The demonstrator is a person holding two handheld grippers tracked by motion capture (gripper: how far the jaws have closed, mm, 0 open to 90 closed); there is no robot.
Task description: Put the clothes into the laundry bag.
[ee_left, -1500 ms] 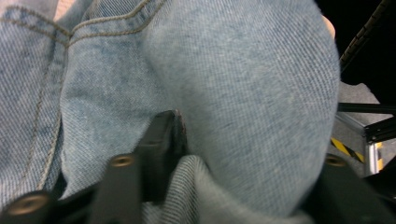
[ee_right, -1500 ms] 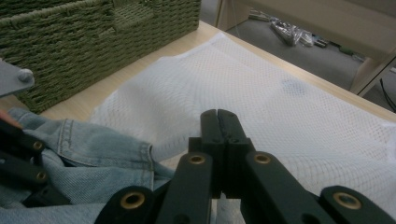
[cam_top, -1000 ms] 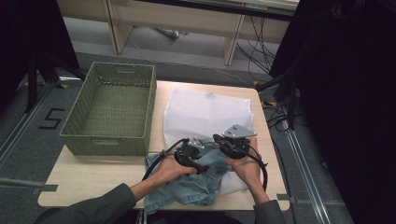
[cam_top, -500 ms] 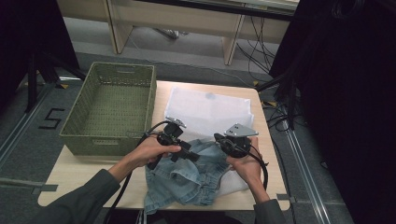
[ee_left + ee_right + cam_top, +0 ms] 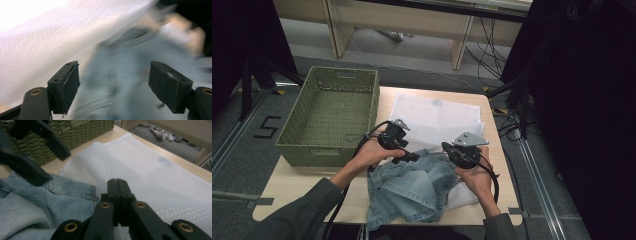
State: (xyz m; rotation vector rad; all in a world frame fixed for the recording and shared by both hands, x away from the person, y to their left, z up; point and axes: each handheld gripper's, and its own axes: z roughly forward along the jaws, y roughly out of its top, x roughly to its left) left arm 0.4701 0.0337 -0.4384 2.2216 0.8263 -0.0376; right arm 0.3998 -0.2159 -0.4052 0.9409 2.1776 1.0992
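On the near part of the light wooden table, a crumpled garment of faded blue denim lies in a heap, its far edge overlapping the near edge of a flat white mesh laundry bag spread across the far right part of the tabletop. At the denim's far left edge hovers the left gripper, a black tool with a grey three-cornered plate on top, held in the person's left hand; in the left gripper view its jaws stand wide apart with nothing pressed between the pads, having just been opening, and the blurred blue cloth lies beyond the gap with the white mesh to one side. At the denim's far right edge sits the right gripper, cradled in the right hand; in the right gripper view its two black jaws are pressed flat together, tips over the mesh bag just beside a stitched denim hem, and I cannot tell whether any mesh is pinched between them. Left of the denim and well beyond it, a rectangular green woven basket stands on the table's far left part, touching the mesh bag's left edge or nearly so. Black cables trail from both grippers back over the denim toward the person's grey sleeves.
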